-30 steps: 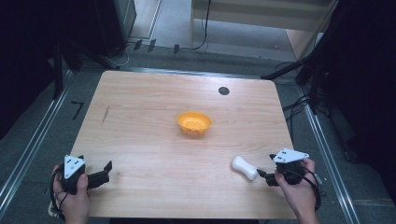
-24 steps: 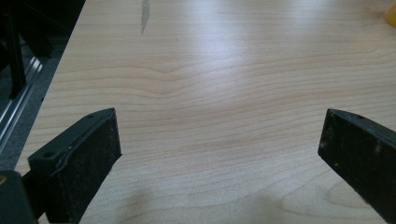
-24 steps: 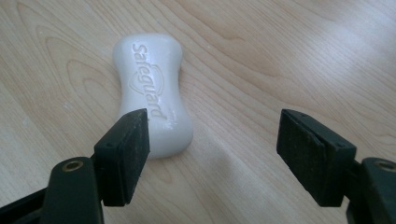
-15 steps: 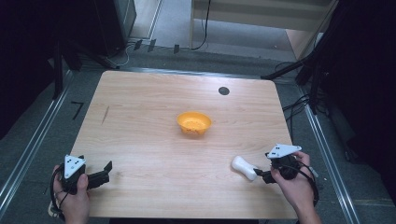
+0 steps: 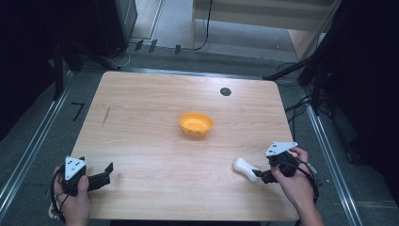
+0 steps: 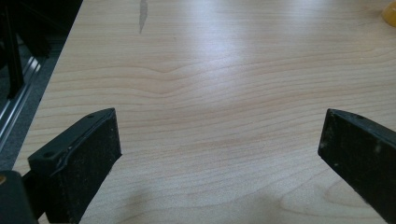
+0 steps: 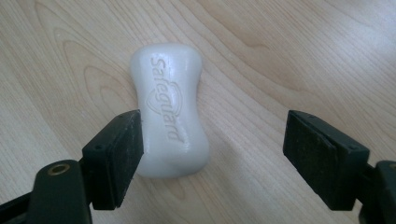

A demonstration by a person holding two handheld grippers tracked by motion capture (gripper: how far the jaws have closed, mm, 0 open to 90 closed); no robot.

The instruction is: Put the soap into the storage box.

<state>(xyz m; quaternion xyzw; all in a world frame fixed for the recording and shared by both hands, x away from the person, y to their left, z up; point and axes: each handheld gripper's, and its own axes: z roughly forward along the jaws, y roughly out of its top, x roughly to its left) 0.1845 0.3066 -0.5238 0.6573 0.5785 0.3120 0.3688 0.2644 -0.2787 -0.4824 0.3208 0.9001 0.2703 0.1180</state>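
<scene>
A: High view, item one: pale wooden table. Item two: white waisted soap bar, lying flat near the front right edge. Item three: small orange plastic bowl, mid-table, well apart from the bar, holding nothing I can make out.

B: Right gripper view, same bar: white waisted soap bar, lettering up, resting on the wood. Right gripper reaches around its near end. One pad stands at the bar's side, touching or a hair off; I cannot tell which. The other pad is well clear. The jaws have just been opening with the bar between them, so spread, no pinch.

A: Left gripper?

B: Left gripper view: jaws spread wide over bare wood, nothing between them. It sits at the front left corner, in a hand, well away from everything.

A: Progress entry?

B: My reading: early. Bar not lifted, not gripped. Remaining, as I judge it: centre the jaws on the bar, close, lift, and probably carry it to the bowl.
</scene>
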